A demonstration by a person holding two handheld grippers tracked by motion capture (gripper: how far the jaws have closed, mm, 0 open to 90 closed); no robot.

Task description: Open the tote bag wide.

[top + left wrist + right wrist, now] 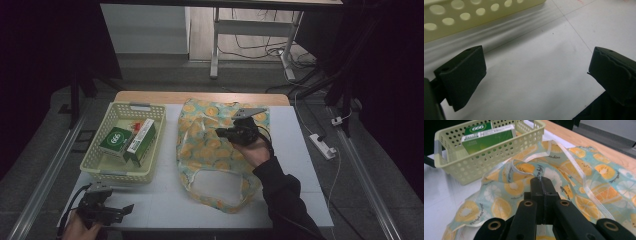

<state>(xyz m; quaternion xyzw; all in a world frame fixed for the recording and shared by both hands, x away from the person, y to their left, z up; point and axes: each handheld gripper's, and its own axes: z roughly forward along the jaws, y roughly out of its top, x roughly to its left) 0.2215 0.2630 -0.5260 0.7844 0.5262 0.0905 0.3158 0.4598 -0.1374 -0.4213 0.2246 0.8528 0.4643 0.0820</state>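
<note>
Right of the basket (122, 142), the right gripper (541, 181) pinches the fruit-print bag (210, 150); lift slowly, keeping that fold clamped.

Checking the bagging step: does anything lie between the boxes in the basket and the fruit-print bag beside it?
Only the basket wall. The green boxes lie inside it, and the bag lies right beside it on the table. The right gripper, shut, pinches the bag's fabric; the left gripper is open nearby.
</note>
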